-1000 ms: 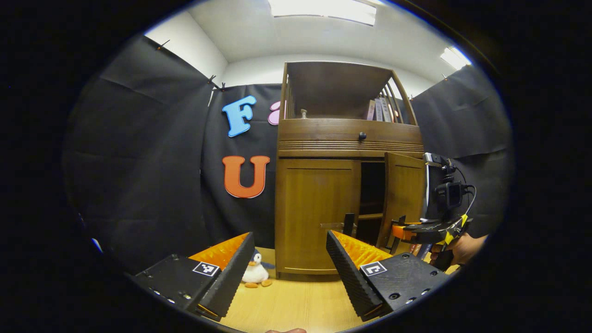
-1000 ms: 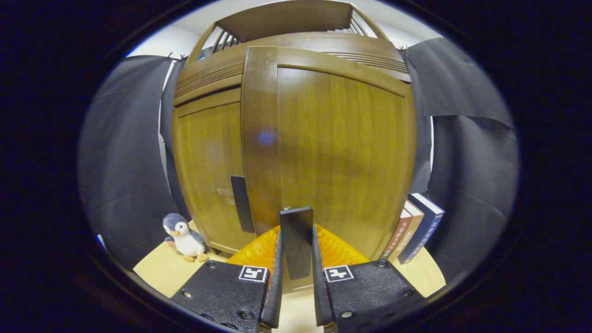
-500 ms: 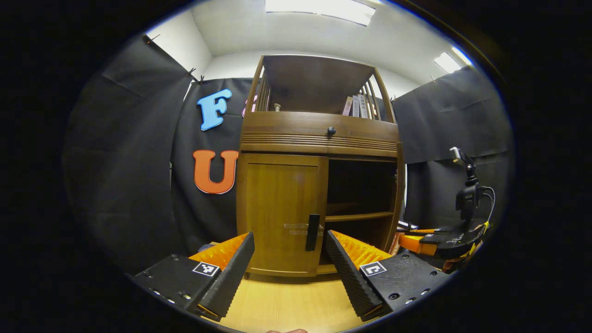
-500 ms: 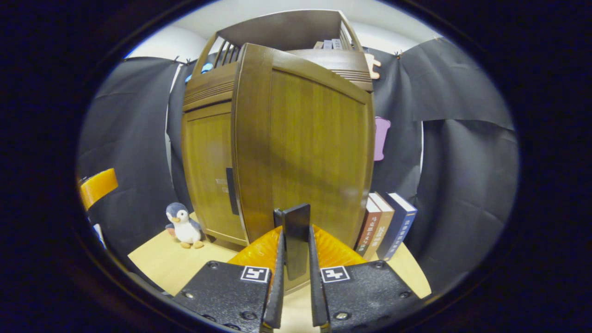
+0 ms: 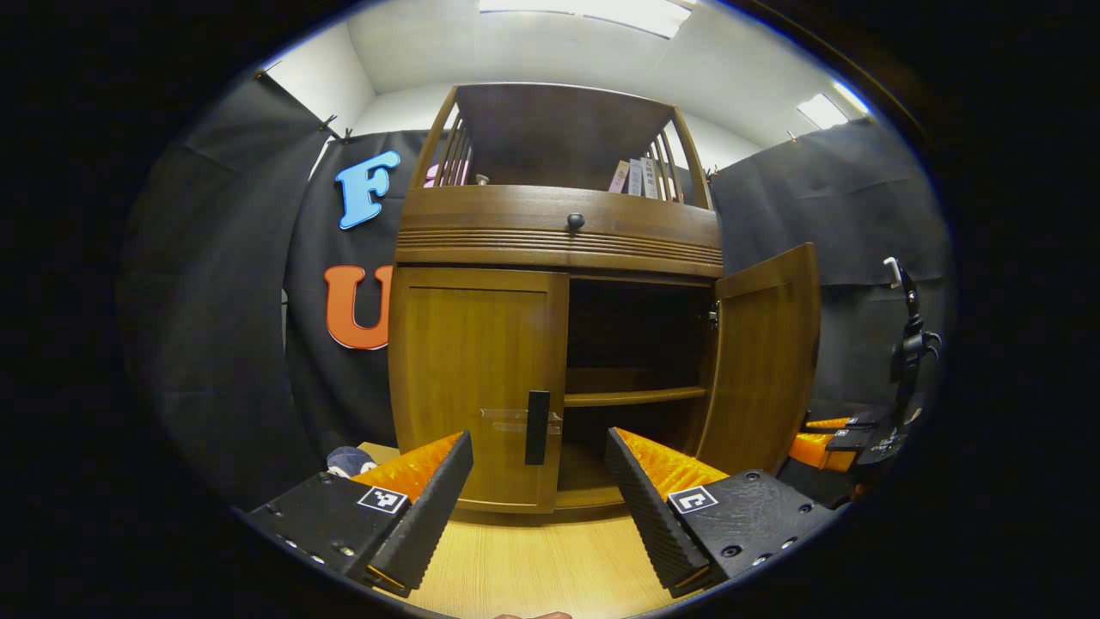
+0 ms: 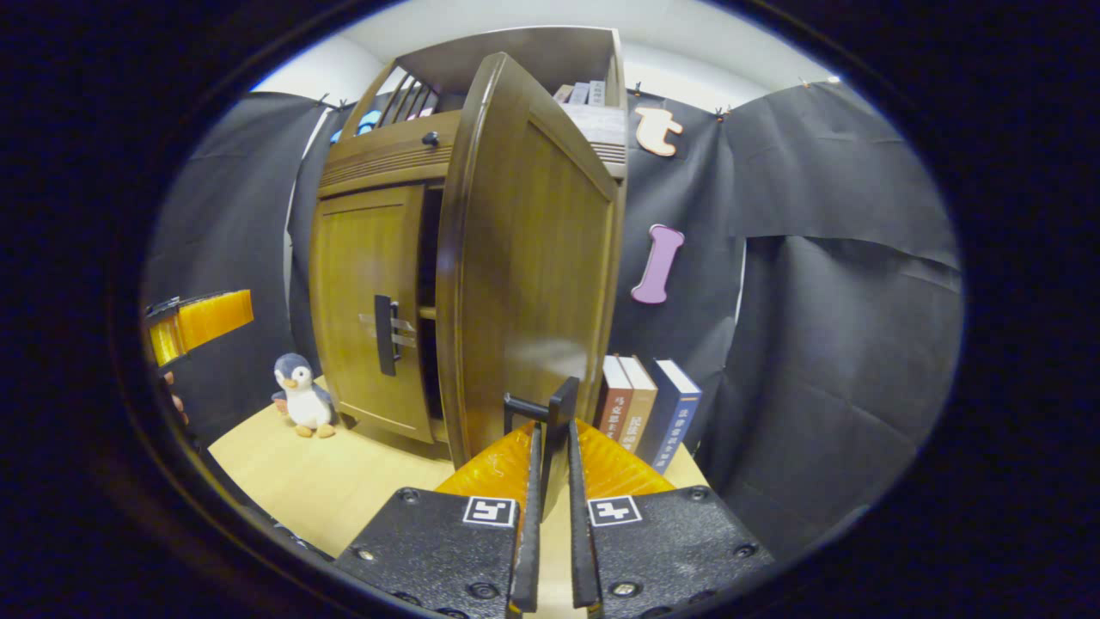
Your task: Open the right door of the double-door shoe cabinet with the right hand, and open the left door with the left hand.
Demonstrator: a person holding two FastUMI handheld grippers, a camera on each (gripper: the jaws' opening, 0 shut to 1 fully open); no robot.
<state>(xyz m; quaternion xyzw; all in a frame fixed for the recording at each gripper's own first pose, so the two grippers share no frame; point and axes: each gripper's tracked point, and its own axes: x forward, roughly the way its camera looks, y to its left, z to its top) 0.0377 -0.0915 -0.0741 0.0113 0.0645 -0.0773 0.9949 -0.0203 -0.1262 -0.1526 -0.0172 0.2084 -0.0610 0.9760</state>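
While right gripper [image 6: 550,516] clamps handle [image 6: 559,438], level

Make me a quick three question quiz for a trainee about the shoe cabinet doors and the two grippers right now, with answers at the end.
1. True or false: the left door of the shoe cabinet is closed.
2. What is the right gripper shut on? A) a book B) the right door handle C) the toy penguin
3. Fill in: the left gripper is ____, with the left door handle ahead of it and untouched.

Key:
1. True; the right door stands swung out, showing the shelf.
2. B
3. open
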